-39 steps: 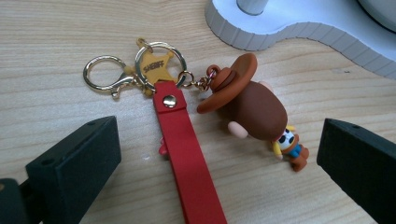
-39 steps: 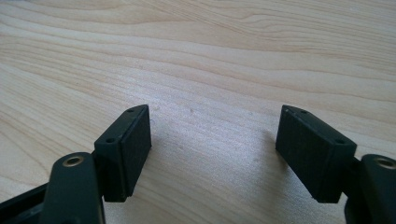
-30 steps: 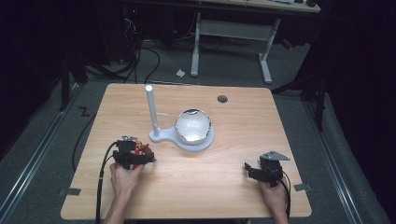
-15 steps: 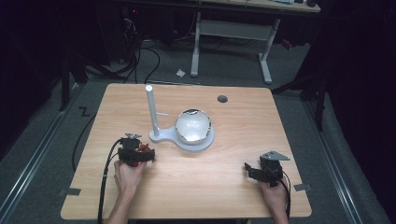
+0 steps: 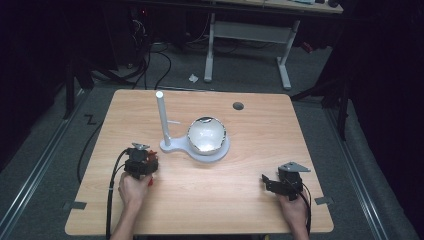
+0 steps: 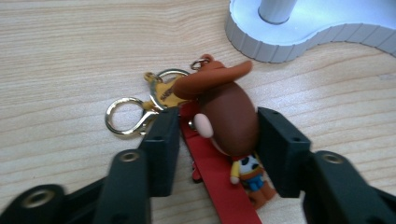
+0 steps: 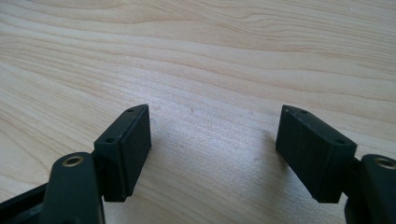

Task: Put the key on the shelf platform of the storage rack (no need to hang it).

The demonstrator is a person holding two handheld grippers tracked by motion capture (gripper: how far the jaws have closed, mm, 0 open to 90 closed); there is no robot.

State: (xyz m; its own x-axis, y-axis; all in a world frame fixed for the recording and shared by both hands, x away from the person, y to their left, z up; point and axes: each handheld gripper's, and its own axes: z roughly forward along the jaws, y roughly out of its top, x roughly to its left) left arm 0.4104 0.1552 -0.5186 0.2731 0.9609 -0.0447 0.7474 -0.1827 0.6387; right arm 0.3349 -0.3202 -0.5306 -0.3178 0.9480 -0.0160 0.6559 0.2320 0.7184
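Note:
A keychain lies on the wooden table: a small cowboy figure (image 6: 229, 116) with a brown hat, a red strap (image 6: 219, 182) and gold rings and clasp (image 6: 122, 116). My left gripper (image 6: 217, 128) has just been closing and its pads press on the two sides of the figure's head. From above, the left gripper (image 5: 140, 152) sits at the table's left front, just short of the white stand (image 5: 210, 154). At the right front, my right gripper (image 5: 266, 182) rests open; its jaws (image 7: 215, 135) have only bare wood between them.
The white stand has an upright post (image 5: 162, 117) with a side peg and a shiny bowl (image 5: 206, 135) on its base. A round cable hole (image 5: 238, 106) is near the table's far edge. Cables trail from both grippers off the front edge.
The left gripper's jaws have drawn together around the keychain figure. Both hands have stayed where they were.

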